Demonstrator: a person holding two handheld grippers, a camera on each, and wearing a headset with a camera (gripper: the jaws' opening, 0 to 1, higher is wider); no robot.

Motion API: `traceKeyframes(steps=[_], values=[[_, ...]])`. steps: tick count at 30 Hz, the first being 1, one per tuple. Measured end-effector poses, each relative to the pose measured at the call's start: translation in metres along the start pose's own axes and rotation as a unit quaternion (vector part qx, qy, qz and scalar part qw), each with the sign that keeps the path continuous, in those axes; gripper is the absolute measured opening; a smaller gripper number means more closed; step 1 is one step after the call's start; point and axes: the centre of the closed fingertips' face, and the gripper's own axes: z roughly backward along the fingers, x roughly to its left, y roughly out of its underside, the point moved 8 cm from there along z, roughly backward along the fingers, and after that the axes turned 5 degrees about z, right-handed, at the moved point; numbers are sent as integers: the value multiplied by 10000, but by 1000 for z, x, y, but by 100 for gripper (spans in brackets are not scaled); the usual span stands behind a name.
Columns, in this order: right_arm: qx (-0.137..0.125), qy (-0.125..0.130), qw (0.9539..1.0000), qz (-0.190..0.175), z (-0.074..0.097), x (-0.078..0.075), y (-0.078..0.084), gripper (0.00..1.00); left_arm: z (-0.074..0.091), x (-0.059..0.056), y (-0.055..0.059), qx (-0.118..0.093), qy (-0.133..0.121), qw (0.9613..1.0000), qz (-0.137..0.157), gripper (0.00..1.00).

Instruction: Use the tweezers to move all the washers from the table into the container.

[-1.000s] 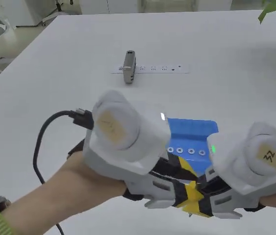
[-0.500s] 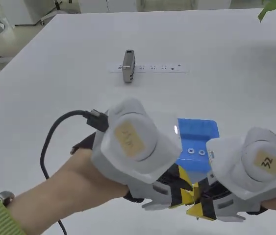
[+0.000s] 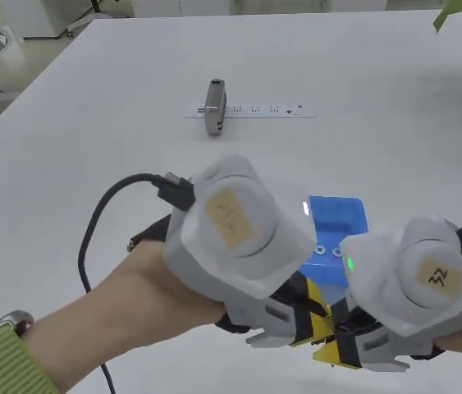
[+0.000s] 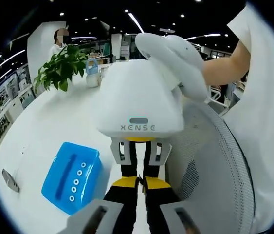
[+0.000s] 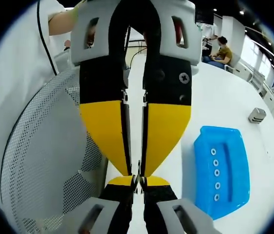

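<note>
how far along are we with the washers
Done: five washers sit in a row on the blue container; I see none on the bare table. In hand: the left hand-held gripper and right hand-held gripper meet tip to tip, jaws shut or nearly; I can't make out tweezers. Left: possibly nothing, though the grippers hide part of the table.
</note>
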Motion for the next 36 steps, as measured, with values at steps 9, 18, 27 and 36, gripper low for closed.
traceKeyframes(steps=[9,18,27,36], values=[[-53,140,9998,-151,0,-2,3,4,2,2,6,206,-108,9997,-44,0],[-229,470,9979,-388,-9,0,17,5,-6,7,26,442,-203,9986,-184,0],[-1353,1120,9660,-1895,8,11,41,19,-11,15,56,984,-276,9946,-163,0],[-1745,2987,8909,-2944,77,33,73,23,-28,22,80,1769,-297,9836,-169,0]])
